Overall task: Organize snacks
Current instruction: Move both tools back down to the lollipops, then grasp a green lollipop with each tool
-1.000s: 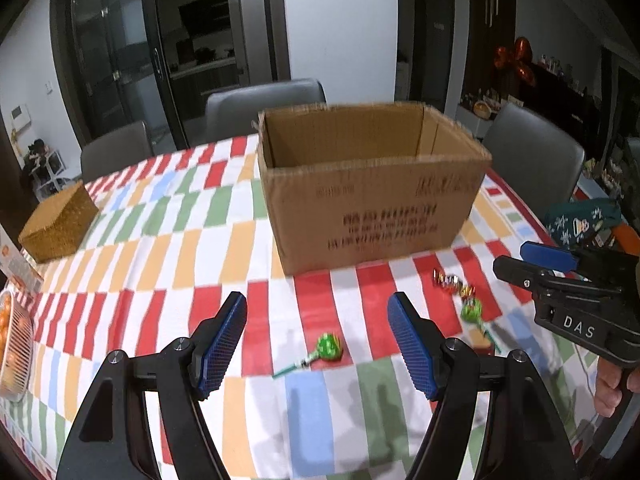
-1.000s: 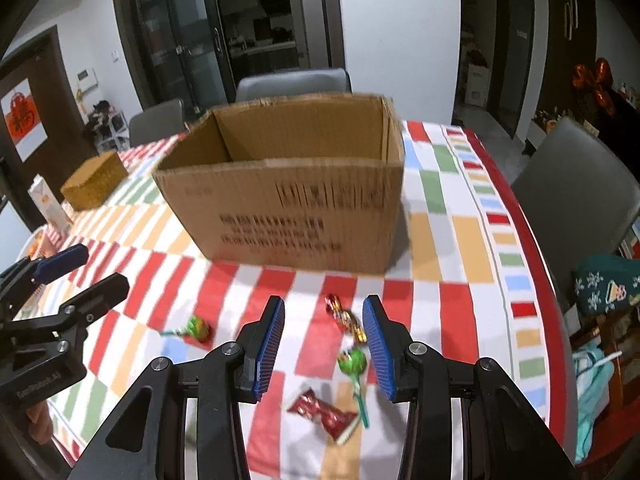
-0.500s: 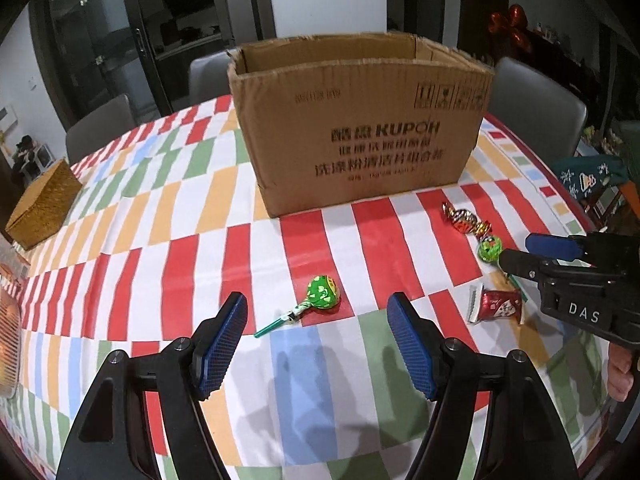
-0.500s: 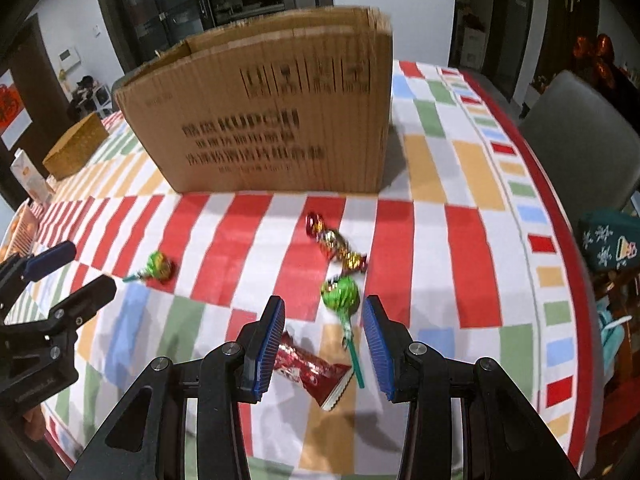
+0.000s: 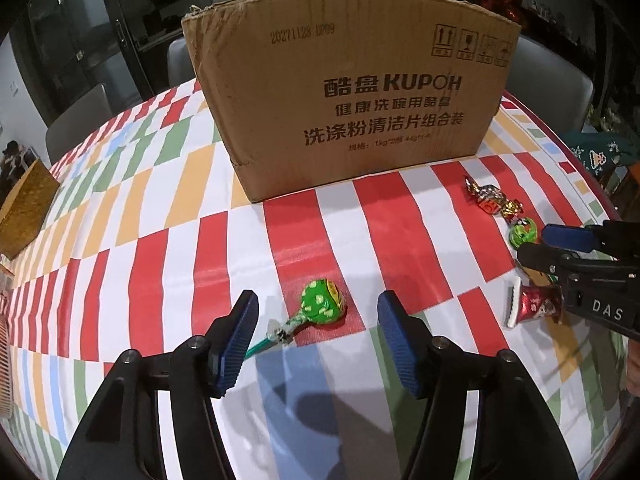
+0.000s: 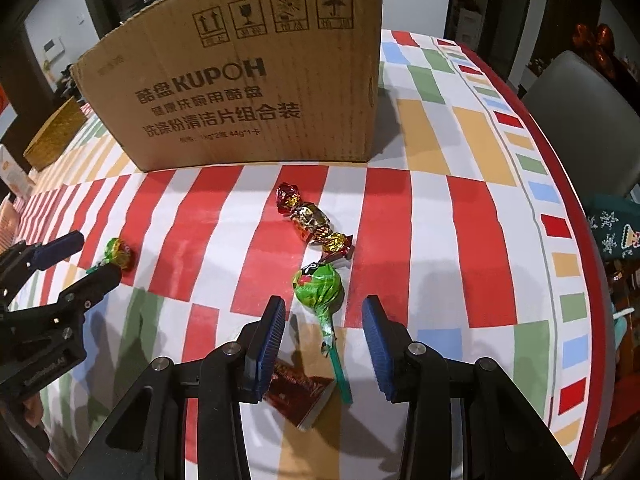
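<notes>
Two tools, one box, five snacks: all on or just above a counter [image 5: 168, 248] under a cloth of red, white, orange, green and blue blocks.
Cardboard box [image 5: 348, 92]: largest item; stands upright at the far middle of the counter, printed face toward both cameras; its inside is out of sight.
Wicker basket [image 5: 24, 208]: far left edge of the counter, well apart from the box.
Left tool [image 5: 316, 324]: released, jaws spread wide and low over the counter, one on either side of the first lollipop, touching nothing.
Right tool [image 6: 324, 328]: released, jaws spread on either side of the second lollipop's wrapped neck, no contact visible.
First lollipop [image 5: 322, 304]: green spotted wrapper, lying flat in front of the box; stick points toward the left jaw.
Second lollipop [image 6: 318, 286]: bright green wrapper, lying flat; green stick runs back under the right tool.
Red packet [image 6: 300, 394]: flat on the counter beneath the right tool, just beside the stick and partly hidden by the left jaw.
Foil candies [image 6: 312, 220]: red and gold twists in a short row between the box and the second lollipop, the nearest one touching or almost touching its head.
</notes>
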Demonstrator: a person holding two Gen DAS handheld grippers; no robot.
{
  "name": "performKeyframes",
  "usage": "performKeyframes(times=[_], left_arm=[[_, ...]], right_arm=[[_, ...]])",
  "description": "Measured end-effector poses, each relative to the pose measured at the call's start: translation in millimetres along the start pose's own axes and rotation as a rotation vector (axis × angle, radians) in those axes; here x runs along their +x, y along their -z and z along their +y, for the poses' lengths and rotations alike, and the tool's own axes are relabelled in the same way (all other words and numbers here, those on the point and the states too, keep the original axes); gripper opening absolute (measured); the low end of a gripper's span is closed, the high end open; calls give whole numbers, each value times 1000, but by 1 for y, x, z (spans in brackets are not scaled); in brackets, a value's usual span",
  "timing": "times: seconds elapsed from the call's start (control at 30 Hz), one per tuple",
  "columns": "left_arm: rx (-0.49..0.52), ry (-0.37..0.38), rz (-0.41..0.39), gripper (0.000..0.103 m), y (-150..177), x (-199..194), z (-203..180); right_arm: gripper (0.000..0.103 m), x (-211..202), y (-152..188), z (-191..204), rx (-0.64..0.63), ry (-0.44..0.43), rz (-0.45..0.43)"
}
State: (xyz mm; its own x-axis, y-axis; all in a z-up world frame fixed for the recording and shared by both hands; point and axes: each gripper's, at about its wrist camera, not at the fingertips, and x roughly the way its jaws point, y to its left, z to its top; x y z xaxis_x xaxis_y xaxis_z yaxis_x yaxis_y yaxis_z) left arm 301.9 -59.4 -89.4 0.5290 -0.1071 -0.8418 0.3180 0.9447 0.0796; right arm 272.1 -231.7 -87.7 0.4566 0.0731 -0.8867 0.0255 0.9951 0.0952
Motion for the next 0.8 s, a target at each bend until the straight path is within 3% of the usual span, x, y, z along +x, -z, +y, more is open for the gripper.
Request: performKeyframes(times=[0.27,0.33,0.4,0.8], left_arm=[[-22,22,22,46,-2,12,4],[-33,32,28,33,0,14,6],[-43,46,34,29,2,14,7],[-70,90,-24,25,5,-13,2]], right_arm=[[29,8,-6,4,-9,-15,7],[28,9,-7,5,-12,-19,7],[27,9,-7,6,-13,-22,2],[25,-13,-5,12,-43,-38,-65]])
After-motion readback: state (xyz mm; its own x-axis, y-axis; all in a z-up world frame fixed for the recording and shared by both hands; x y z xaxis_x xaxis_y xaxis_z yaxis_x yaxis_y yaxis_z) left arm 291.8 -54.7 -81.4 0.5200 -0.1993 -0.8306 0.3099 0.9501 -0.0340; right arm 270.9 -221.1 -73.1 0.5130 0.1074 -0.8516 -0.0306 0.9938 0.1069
